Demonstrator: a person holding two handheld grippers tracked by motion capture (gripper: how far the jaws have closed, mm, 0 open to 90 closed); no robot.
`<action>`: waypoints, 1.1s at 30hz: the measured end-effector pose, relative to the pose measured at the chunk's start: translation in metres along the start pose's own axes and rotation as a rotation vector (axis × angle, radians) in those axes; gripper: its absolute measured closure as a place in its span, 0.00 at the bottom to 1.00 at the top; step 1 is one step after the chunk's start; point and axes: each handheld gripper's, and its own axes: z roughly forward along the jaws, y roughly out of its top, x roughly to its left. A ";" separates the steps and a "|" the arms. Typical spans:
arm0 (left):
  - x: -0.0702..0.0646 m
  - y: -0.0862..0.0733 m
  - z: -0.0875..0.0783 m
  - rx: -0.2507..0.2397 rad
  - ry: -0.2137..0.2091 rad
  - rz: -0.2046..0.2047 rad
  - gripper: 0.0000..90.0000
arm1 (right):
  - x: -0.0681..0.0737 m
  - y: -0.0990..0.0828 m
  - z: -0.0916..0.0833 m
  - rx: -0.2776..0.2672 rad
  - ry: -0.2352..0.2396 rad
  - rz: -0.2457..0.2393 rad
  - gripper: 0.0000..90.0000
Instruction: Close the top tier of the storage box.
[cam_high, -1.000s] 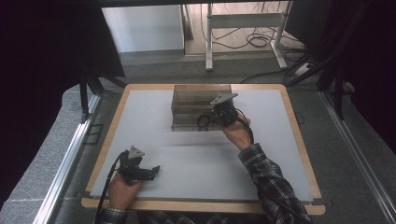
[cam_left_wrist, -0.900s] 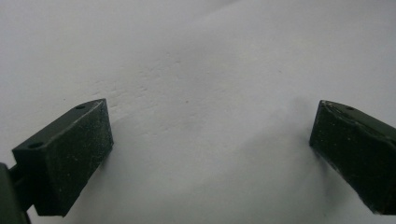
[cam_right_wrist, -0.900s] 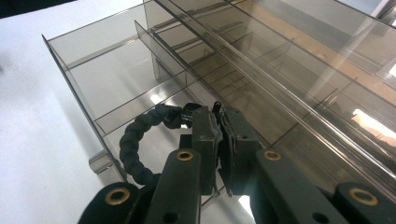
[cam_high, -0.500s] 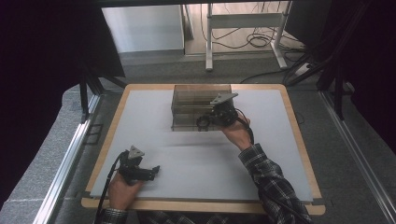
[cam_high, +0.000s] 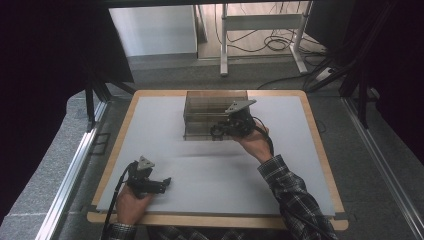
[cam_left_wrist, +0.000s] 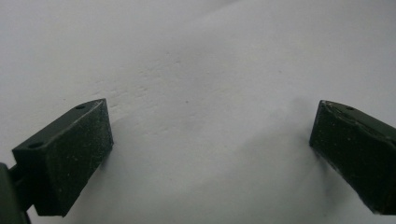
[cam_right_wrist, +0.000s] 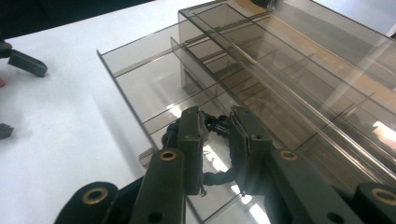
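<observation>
At the near left of the tabletop (cam_high: 210, 170), the left gripper (cam_high: 162, 184) rests low with its jaws spread wide over bare white surface. Farther back, the right gripper (cam_right_wrist: 217, 135) reaches into the pulled-out drawer (cam_right_wrist: 154, 88) of the smoky clear organizer (cam_high: 215, 114). Its jaws have just been opening and stand slightly apart, with a small black cord-like object (cam_right_wrist: 215, 125) between them.
</observation>
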 end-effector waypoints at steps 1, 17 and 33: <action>0.000 0.000 0.000 0.000 0.000 0.001 0.00 | 0.001 0.000 -0.001 0.001 0.000 -0.001 0.82; 0.000 0.000 0.000 0.000 0.000 0.000 0.00 | 0.014 -0.004 -0.012 -0.005 0.038 -0.030 0.72; 0.000 0.000 0.000 0.000 0.001 0.001 0.00 | 0.027 -0.012 -0.018 -0.004 0.058 -0.051 0.60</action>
